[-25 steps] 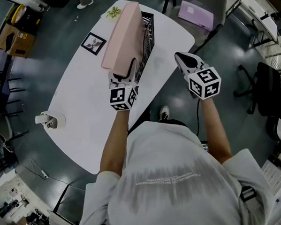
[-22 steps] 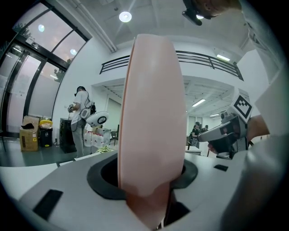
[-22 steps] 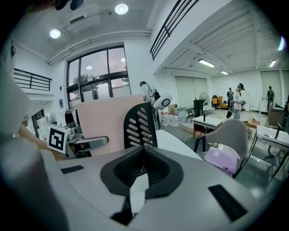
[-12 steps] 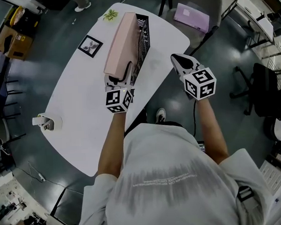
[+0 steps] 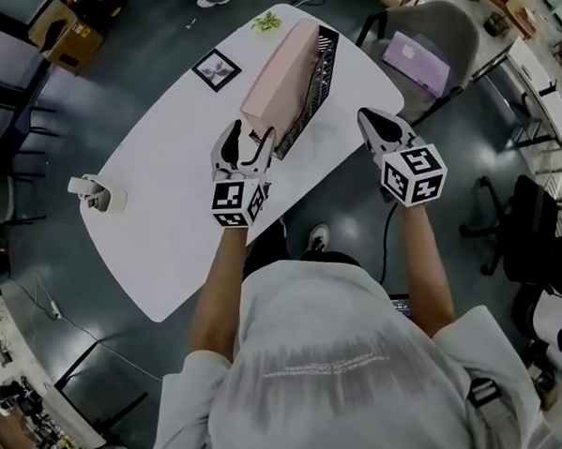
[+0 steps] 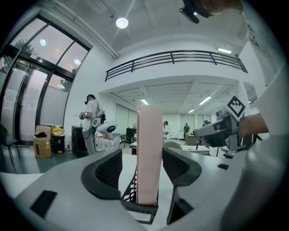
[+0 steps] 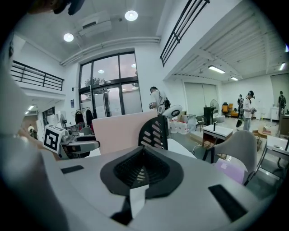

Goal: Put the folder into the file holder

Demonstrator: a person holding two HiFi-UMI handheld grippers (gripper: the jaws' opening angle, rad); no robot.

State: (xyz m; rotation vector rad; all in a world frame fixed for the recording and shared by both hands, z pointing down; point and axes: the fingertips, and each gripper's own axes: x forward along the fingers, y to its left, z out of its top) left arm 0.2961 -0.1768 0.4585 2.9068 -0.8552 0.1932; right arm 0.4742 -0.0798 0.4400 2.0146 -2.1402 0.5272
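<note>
Left tool [image 5: 246, 138] has just spread its jaws and drawn back from the folder [image 5: 278, 73], which stands untouched between them; the placing appears done. Right tool [image 5: 374, 125]: pressed together, empty. Folder: pale pink, upright on edge in the black mesh file holder [image 5: 318, 69] at the desk's [image 5: 167, 206] far right edge.

Pale grey short-sleeved T-shirt [image 5: 336, 376] with faint printed lines across it.

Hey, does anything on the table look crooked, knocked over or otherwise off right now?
Nothing stands out. The pink folder stands upright in the black file holder on the white table. The left gripper has just been opening; its fingers flank the folder's edge without pressing.
</note>
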